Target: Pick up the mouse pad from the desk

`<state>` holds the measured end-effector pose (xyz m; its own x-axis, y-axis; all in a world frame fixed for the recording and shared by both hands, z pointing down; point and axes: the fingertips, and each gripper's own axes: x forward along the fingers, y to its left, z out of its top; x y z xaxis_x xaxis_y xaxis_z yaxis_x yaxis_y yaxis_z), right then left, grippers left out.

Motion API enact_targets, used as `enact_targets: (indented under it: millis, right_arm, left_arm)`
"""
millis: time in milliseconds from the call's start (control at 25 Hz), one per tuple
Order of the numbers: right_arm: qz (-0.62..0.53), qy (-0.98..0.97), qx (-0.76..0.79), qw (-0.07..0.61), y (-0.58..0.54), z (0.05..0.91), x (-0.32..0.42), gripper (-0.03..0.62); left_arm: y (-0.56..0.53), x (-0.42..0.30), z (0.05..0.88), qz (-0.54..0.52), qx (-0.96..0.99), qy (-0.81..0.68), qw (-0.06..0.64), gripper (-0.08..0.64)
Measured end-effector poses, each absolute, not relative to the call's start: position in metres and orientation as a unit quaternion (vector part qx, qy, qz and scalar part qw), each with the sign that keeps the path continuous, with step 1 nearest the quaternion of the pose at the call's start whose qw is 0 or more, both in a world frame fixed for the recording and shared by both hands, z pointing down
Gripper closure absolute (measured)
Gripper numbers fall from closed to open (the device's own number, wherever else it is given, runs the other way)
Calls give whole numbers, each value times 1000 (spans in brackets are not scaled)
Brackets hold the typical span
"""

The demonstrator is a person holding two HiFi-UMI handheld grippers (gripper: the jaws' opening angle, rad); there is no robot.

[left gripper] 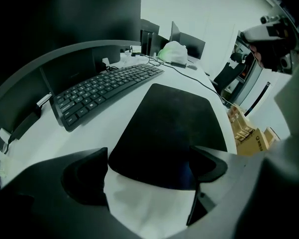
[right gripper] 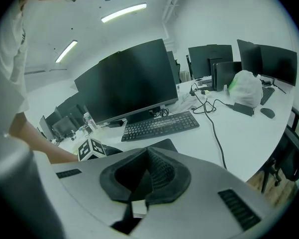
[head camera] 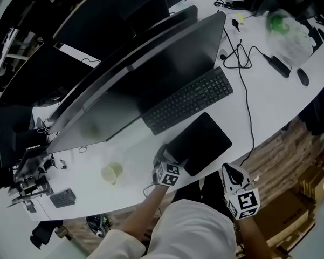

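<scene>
The mouse pad (head camera: 200,142) lies flat on the worktop (head camera: 269,90), its near edge between the wide-open fingers (left gripper: 87,176) of the left gripper (left gripper: 149,171). The right gripper (right gripper: 147,173) has its fingers closed together, empty. A pale cup (head camera: 112,172) stands apart from the pad, its contents unclear.

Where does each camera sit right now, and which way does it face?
Head view: on the person's head, steeply down at desk, mouse pad, keyboard; shows left gripper, right gripper, forearms.
Left gripper view: on the left gripper, toward the mouse pad's near edge between open jaws.
Right gripper view: on the right gripper, toward the monitor over shut jaws; shows the left forearm.
Shared: keyboard and mouse pad.
</scene>
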<state>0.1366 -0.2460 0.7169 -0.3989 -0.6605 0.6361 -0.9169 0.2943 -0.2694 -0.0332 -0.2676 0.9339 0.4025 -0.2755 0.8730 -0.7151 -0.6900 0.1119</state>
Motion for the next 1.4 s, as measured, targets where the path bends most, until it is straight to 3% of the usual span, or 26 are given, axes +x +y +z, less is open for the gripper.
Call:
enact_targets:
  millis: [200, 480, 960, 1400]
  right_arm:
    - [313, -777, 506, 205, -247, 721, 135, 581]
    - [310, -779, 505, 206, -248, 718, 131, 581]
    - [298, -770, 525, 205, -231, 709, 136, 581]
    - [278, -761, 551, 201, -210, 676, 145, 581]
  left_arm:
    - [-266, -32, 935, 457, 797, -315, 237, 60]
    - [-257, -22, 931, 458, 807, -296, 228, 172]
    - [-233, 6, 927, 459, 827, -248, 209, 487]
    - [-230, 16, 896, 411, 848, -222, 249, 518]
